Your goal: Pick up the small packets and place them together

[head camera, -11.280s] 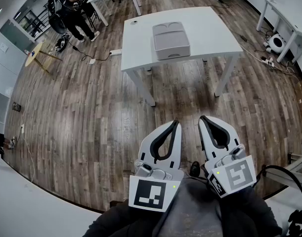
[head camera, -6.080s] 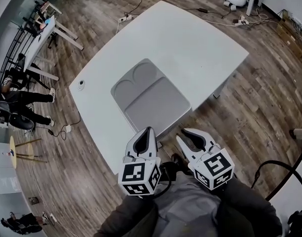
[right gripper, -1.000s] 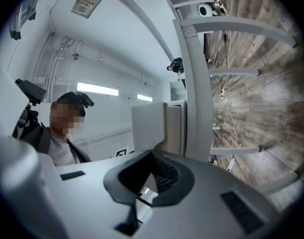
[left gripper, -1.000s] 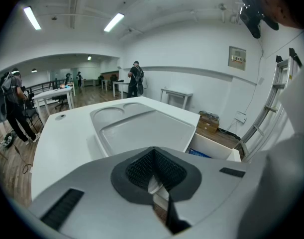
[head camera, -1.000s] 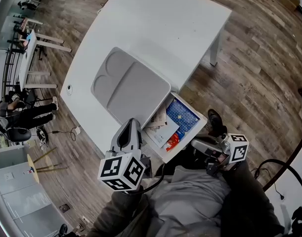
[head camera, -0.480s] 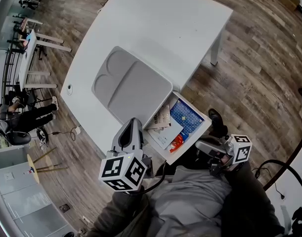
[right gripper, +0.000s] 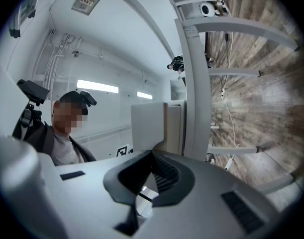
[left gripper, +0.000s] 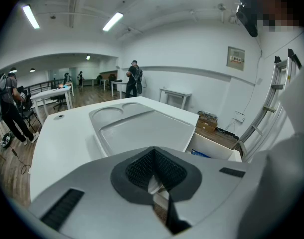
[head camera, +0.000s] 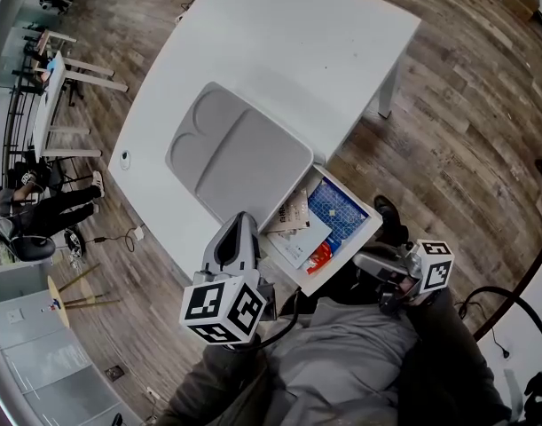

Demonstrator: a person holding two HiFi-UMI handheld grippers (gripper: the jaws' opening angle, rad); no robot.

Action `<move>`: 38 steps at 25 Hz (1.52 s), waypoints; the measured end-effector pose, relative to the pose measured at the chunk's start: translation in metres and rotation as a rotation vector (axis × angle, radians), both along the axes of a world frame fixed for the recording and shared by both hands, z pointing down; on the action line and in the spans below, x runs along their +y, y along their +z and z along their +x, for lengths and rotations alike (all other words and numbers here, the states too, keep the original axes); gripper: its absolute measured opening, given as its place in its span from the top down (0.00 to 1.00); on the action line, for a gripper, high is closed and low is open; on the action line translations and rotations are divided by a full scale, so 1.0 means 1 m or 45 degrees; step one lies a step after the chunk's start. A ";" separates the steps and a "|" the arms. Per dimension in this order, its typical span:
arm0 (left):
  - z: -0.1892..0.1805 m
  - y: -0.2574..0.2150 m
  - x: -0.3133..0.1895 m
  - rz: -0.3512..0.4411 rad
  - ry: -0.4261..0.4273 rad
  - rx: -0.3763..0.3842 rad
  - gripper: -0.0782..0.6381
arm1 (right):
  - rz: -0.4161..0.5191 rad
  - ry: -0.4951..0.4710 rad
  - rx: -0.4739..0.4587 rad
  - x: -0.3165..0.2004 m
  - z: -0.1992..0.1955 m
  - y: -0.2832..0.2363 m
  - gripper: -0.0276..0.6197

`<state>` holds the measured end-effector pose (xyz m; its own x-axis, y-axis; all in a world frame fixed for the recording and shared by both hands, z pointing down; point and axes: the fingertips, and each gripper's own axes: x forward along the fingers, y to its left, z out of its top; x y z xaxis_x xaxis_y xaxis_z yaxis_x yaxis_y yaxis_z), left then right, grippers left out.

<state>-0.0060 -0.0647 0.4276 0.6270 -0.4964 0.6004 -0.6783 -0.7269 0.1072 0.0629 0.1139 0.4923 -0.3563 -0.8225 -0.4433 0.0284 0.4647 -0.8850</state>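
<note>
The right claw (head camera: 359, 261) (right gripper: 152, 155) is clenched, tips pressed together with nothing seen between them, and it lies level at the lower right of the head view with its tips at the front wall of an open drawer (head camera: 352, 252); its own view shows a flat white panel just past the tips. The left claw (head camera: 242, 219) (left gripper: 152, 151) is likewise clenched and empty, pointing up the frame from lower centre, its tips at the near edge of the worktop (head camera: 297, 43) beside the drawer. The claws are smooth pale grey plastic with dark ribbed pads. The small packets lie inside the white drawer: a glossy blue packet (head camera: 339, 209) with a grid pattern, a red packet (head camera: 318, 256) at the front, and a printed booklet (head camera: 293, 211) next to them. Above the drawer on the worktop sits a matte grey moulded tray (head camera: 239, 162) (left gripper: 147, 131) with two round hollows and one large rectangular well. The worktop is plain white with rounded corners, standing on a wood-plank floor (head camera: 457, 105). A person (head camera: 31, 211) stands far left.
</note>
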 end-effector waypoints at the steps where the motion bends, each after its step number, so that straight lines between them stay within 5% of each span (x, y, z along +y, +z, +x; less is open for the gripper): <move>1: 0.000 0.000 0.000 0.000 -0.001 0.001 0.90 | -0.039 -0.010 0.039 -0.001 -0.002 0.005 0.95; 8: 0.001 0.005 0.001 0.011 0.001 -0.005 0.90 | -0.326 0.087 0.235 0.009 0.029 0.027 0.89; 14: 0.006 0.012 0.009 0.062 0.017 -0.005 0.90 | -0.329 0.068 0.676 0.014 0.075 -0.046 0.89; 19: 0.010 0.002 -0.001 0.128 0.017 -0.015 0.90 | -0.283 -0.117 0.941 -0.049 0.069 -0.121 0.82; 26: 0.004 0.001 0.000 0.136 0.019 0.004 0.90 | -0.502 -0.566 1.269 -0.093 -0.005 -0.083 0.72; 31: 0.002 0.000 0.001 0.140 0.021 0.007 0.90 | -0.641 -0.721 1.612 -0.096 -0.015 -0.061 0.67; 35: 0.004 -0.001 0.001 0.140 0.039 0.021 0.90 | -0.606 -0.778 1.788 -0.103 -0.023 -0.053 0.67; 38: 0.002 0.000 0.001 0.123 0.058 0.040 0.90 | -0.548 -0.813 2.034 -0.108 -0.036 -0.038 0.67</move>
<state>-0.0042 -0.0641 0.4274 0.6677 -0.5217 0.5310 -0.6418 -0.7648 0.0556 0.0266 0.0057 0.4547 -0.4654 -0.3497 0.8131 -0.8358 0.4761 -0.2736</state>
